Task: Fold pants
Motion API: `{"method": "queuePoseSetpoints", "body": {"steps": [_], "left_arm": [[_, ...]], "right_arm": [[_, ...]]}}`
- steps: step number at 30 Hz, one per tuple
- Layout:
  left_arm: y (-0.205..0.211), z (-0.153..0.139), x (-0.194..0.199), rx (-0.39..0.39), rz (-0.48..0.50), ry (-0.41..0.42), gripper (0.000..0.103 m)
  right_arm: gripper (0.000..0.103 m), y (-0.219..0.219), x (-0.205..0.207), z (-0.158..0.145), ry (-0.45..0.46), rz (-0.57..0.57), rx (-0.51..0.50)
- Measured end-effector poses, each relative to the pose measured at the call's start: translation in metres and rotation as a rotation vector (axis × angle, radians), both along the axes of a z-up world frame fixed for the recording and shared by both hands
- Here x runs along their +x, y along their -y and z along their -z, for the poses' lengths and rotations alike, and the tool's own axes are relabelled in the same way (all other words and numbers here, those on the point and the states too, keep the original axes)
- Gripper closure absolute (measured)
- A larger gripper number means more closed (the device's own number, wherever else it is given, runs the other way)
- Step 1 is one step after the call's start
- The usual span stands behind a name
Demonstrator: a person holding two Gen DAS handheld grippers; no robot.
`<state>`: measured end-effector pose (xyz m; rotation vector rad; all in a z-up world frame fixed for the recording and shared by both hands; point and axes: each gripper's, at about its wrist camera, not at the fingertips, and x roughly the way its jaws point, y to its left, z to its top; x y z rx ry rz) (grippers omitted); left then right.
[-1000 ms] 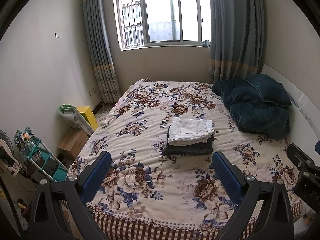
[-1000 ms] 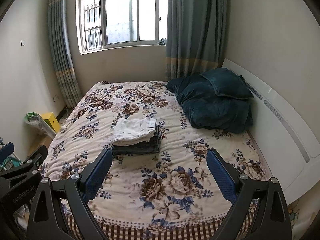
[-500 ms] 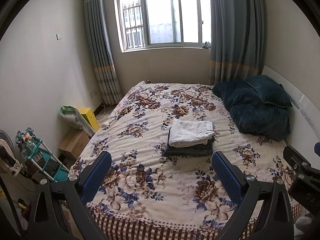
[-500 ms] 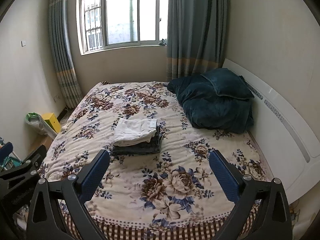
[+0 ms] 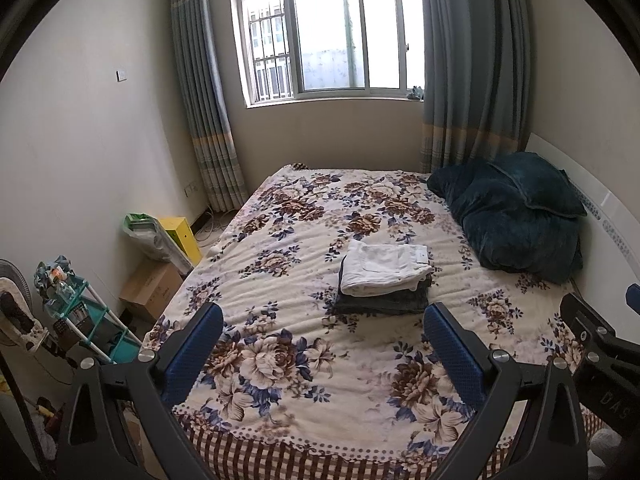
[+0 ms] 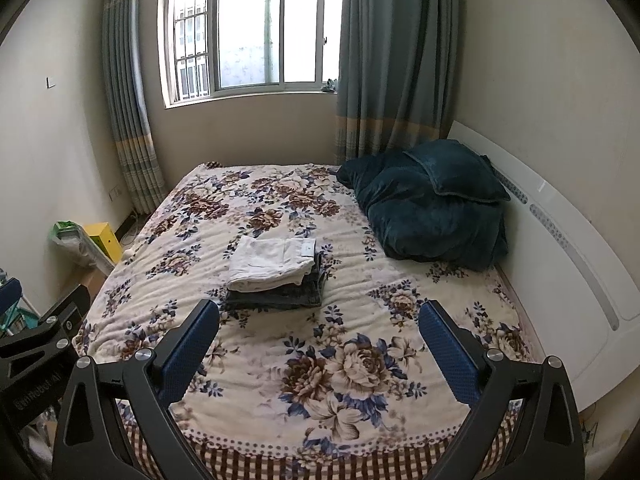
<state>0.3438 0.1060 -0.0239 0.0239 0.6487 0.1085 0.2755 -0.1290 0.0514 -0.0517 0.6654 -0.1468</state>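
— What sits at your far left?

— In my left wrist view, a teal rack stands on the floor, then a cardboard box and a yellow box by the wall, beside the bed with its floral cover.

— And your jaws?

— My left gripper hangs above the foot of the bed, jaws spread wide, holding nothing. My right gripper hangs just beside it, jaws equally spread and empty; its blue pads frame only the bedcover.

— Where are the pants?

— Mid-bed, ahead of both grippers and well apart from them. The folded white pants lie on top of a folded dark grey pair, a neat stack resting flat.

— Further right?

— A dark teal quilt is bunched near the white headboard, with a matching pillow lying on it. Behind, a window between grey-blue curtains.
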Motion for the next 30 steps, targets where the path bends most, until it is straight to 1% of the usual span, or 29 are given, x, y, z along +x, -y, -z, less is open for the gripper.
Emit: {"method": "queuePoseSetpoints", "body": {"steps": [3, 15, 23, 26, 30], "left_arm": [[0.0, -0.001, -0.002, 0.002, -0.007, 0.002, 0.0], [0.001, -0.001, -0.005, 0.003, -0.005, 0.008, 0.0], [0.002, 0.001, -0.007, -0.003, -0.005, -0.003, 0.0], [0.003, 0.003, -0.01, 0.008, 0.001, 0.006, 0.0], [0.005, 0.003, -0.012, -0.005, 0.006, 0.01, 0.0]], "right_arm": [[0.001, 0.004, 0.006, -0.003, 0.002, -0.007, 0.0], [0.001, 0.003, 0.01, -0.004, 0.0, -0.011, 0.001], [0.001, 0.004, 0.007, -0.003, -0.008, -0.013, 0.0], [0.001, 0.004, 0.006, -0.003, -0.008, -0.011, -0.002], [0.001, 0.005, 0.004, -0.001, -0.013, -0.011, -0.004]]}}
